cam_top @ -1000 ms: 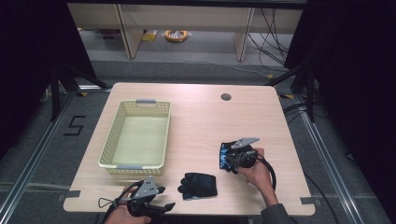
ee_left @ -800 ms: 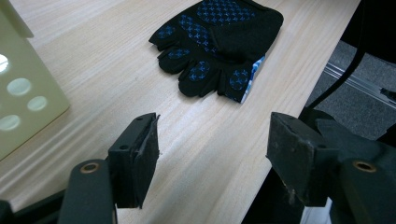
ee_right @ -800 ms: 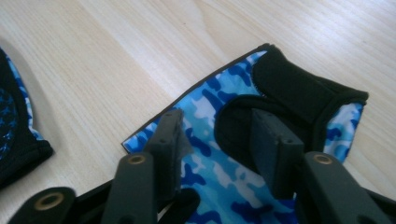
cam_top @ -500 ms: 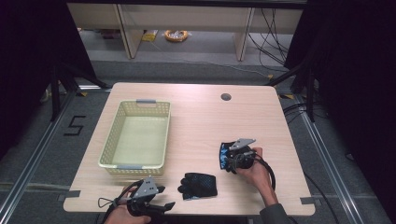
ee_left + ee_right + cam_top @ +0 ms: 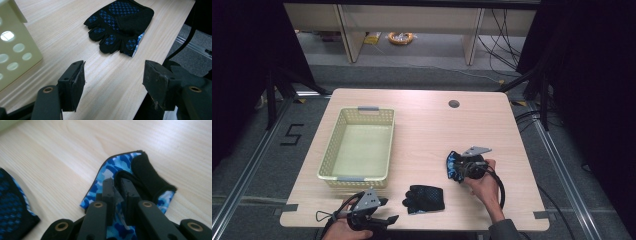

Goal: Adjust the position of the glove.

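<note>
A black glove with blue dots [image 5: 424, 198] [image 5: 120, 23] lies flat near the table's front edge, palm up. My left gripper [image 5: 384, 212] [image 5: 113, 85] hovers open just left of it at the front edge, with bare wood between its jaws. A blue camouflage glove [image 5: 454, 166] [image 5: 111, 172] sits right of centre. My right gripper [image 5: 458, 167] [image 5: 117, 186] is shut on that glove's edge, the jaws nearly touching with fabric between them.
A pale yellow perforated basket [image 5: 332, 165] [image 5: 15, 42] stands empty on the left half of the table. A round cable hole [image 5: 454, 104] is at the back. The table's front edge [image 5: 155, 47] runs close beside the black glove.
The right gripper has shifted slightly toward the front with the camouflage glove. The left gripper has barely moved.
</note>
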Demonstrator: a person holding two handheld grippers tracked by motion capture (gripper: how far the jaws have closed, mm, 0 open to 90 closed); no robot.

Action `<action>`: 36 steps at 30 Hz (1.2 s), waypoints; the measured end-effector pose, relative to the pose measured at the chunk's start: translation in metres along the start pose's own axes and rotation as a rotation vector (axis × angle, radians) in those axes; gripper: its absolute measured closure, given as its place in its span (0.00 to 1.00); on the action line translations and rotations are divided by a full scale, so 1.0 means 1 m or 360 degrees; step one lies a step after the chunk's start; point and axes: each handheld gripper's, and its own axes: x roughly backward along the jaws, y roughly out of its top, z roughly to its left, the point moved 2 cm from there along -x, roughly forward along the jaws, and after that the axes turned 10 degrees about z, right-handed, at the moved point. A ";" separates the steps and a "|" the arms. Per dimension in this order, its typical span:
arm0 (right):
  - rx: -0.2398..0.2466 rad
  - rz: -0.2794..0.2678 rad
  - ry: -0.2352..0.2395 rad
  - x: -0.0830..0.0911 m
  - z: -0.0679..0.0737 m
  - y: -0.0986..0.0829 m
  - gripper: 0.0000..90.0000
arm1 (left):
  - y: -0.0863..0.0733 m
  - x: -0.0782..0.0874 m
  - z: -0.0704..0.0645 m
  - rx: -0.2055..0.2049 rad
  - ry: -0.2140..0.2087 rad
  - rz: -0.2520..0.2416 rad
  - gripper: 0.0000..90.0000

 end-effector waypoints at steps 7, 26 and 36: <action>-0.0077 -0.0176 0.0061 0.025 0.012 0.001 0.92 | 0.000 0.003 0.001 -0.0020 0.0013 0.0021 0.37; 0.0008 -0.0293 0.0252 0.042 0.090 -0.013 0.91 | 0.003 0.000 0.001 0.0004 0.0062 0.0003 0.30; 0.0054 -0.0274 0.0289 0.039 0.119 -0.015 0.91 | 0.004 -0.006 -0.008 0.0038 0.0024 -0.0014 0.28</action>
